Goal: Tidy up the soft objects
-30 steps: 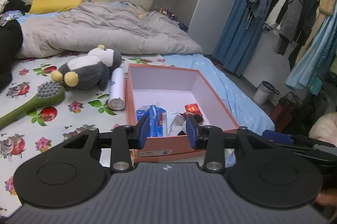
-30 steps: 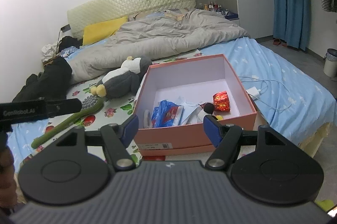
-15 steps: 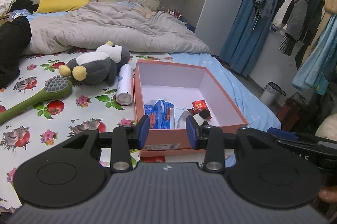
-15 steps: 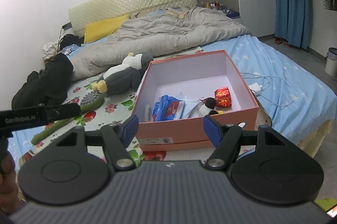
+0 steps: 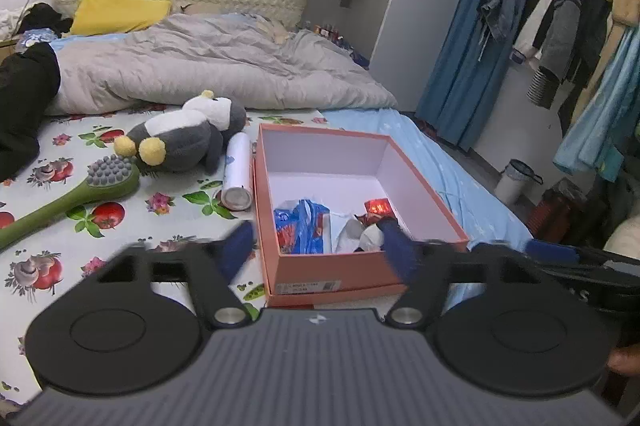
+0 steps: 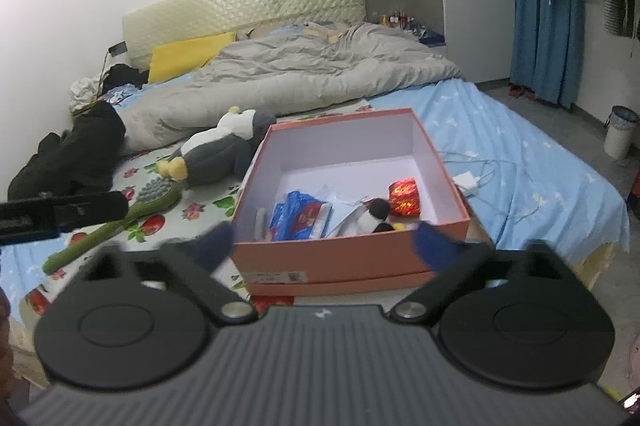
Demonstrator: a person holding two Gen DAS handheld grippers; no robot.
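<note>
Though motion blurs our fingertips (image 5: 240,246), both the left gripper (image 5: 316,250) and right gripper (image 6: 324,246) are opening wider than before, empty, before the box (image 5: 340,270).

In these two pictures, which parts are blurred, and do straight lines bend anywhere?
Left wrist view: the left tool, opening with nothing between its tips, has smeared blue fingertips, while the orange box stays sharp; the wardrobe leans. Right wrist view: the right tool is opening and equally blurred; the corners darken and the curtain bows.
</note>
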